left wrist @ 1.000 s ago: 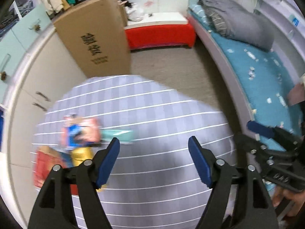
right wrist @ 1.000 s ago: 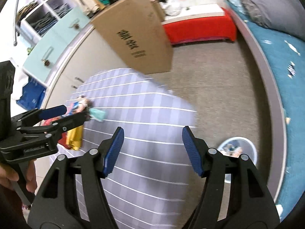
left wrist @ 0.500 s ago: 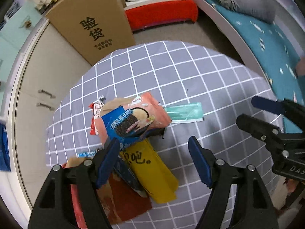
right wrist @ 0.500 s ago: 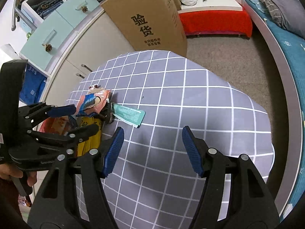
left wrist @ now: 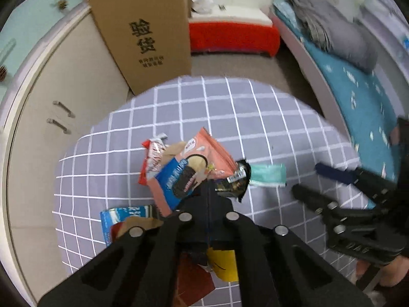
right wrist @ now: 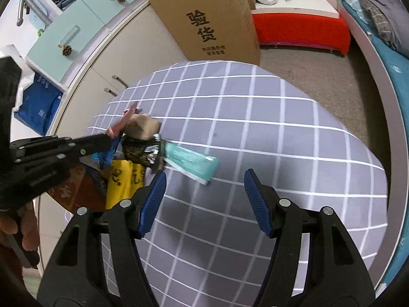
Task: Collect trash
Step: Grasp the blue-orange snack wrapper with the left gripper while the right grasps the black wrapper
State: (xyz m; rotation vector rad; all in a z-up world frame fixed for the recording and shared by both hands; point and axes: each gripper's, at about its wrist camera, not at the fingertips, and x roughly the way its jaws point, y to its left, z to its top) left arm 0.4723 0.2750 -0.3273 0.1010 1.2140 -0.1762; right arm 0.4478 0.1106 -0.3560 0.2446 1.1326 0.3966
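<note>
Left wrist view: my left tool (left wrist: 208, 186) has just snapped closed, its jaws meeting over the heap of wrappers on the table (left wrist: 255, 117) with its grey checked cloth. The tips sit at the lower edge of the pink cookie packet (left wrist: 196, 163), but I cannot tell whether any wrapper is truly pinched between them. A red and silver wrapper (left wrist: 152, 161) lies just left of that packet, a dark foil wrapper (left wrist: 236, 181) just right of it, and a teal packet (left wrist: 267, 175) lies flat beyond the foil. A yellow wrapper (left wrist: 223, 264) and a blue and white wrapper (left wrist: 122, 213) show beneath the tool's arms. My right tool (left wrist: 306, 181) comes in from the right, near the teal packet. A cardboard box (left wrist: 143, 35) stands on the floor beyond the table, and a bed (left wrist: 358, 97) runs along the right.

Right wrist view: my right tool (right wrist: 204, 199) stands partly open and holds nothing, its blue pads (right wrist: 153, 202) over bare cloth (right wrist: 255, 128). The teal packet (right wrist: 191, 162) lies just ahead of the left pad. My left tool (right wrist: 108, 138) reaches in from the left, closed at the heap, where the dark foil wrapper (right wrist: 139, 153) and the yellow wrapper (right wrist: 122, 183) lie.
</note>
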